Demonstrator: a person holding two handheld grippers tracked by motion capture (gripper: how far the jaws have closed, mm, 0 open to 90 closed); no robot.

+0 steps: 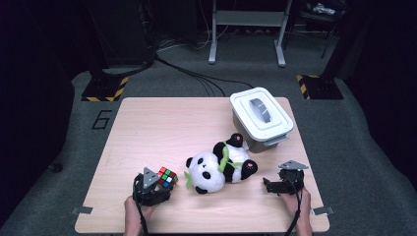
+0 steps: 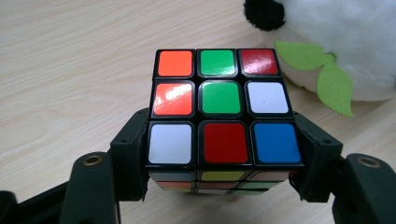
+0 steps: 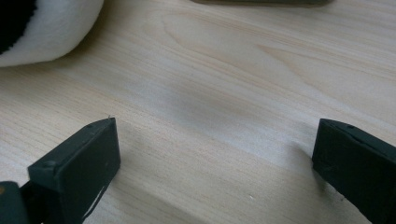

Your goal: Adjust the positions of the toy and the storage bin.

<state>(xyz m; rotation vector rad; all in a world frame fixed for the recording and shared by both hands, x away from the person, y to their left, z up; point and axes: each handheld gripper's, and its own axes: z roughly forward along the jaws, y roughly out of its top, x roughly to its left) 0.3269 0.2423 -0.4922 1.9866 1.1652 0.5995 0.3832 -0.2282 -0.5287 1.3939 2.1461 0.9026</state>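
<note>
In the left gripper view the panda toy point(image 2: 327, 28) is cut off by the top and right edges, leaving just one black ear, white fur and two green leaves, and the cube's point(image 2: 223, 112) lower layers are hidden between the left tongs point(image 2: 223, 175). In the right gripper view the panda point(image 3: 51, 28) is cut off at the top left corner. The dark strip at that view's top edge is probably the white bin's point(image 1: 260, 118) base.

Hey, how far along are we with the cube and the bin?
Done: left gripper has closed on the cube, which sits low at the table. In hand: that grip. Left: the lift; the bin has its lid on, and right gripper waits open.
</note>
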